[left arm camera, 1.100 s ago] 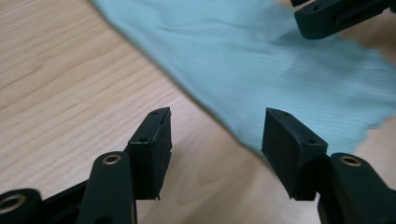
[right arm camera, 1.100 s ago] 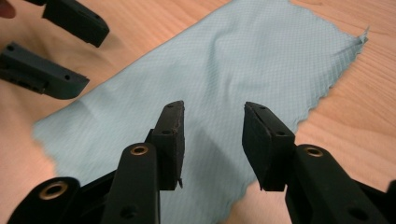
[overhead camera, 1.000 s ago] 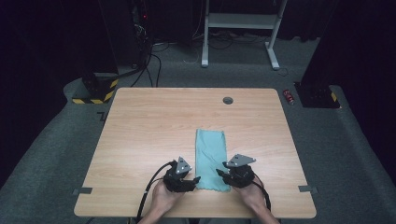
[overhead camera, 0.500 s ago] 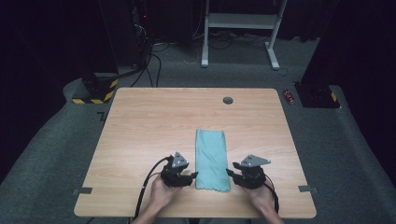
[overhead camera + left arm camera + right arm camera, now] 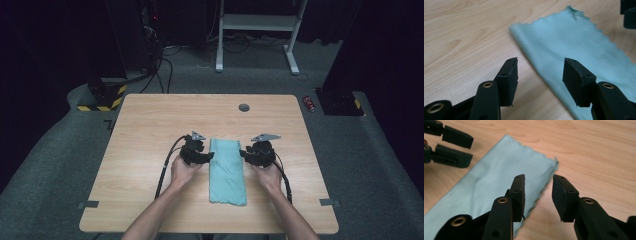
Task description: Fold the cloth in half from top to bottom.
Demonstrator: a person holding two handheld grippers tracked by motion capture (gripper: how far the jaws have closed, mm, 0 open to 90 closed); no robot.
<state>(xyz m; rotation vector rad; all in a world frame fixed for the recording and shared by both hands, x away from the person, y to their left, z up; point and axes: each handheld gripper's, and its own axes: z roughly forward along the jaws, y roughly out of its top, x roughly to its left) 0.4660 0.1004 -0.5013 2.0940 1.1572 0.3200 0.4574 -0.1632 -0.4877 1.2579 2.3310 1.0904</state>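
We hold the left gripper (image 5: 210,156) open and the right gripper (image 5: 243,152), its jaws just narrowing, empty beside the cloth (image 5: 227,170) at frame centre.

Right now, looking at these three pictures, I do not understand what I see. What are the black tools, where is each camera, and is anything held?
A person sits at a wooden table and holds a hand tool with two black jaws in each hand: the left gripper and the right gripper. One camera hangs above and looks down on the table. Two more cameras ride on the grippers and look along their jaws, so the black fingers rise from the bottom of those pictures. On the table lies a folded light-blue cloth; farther off is a small round grey fitting. The grippers stand at the far corners of the cloth, one on each side. The right jaws have just been closing over the cloth's edge. Both grippers are open; nothing is held yet.
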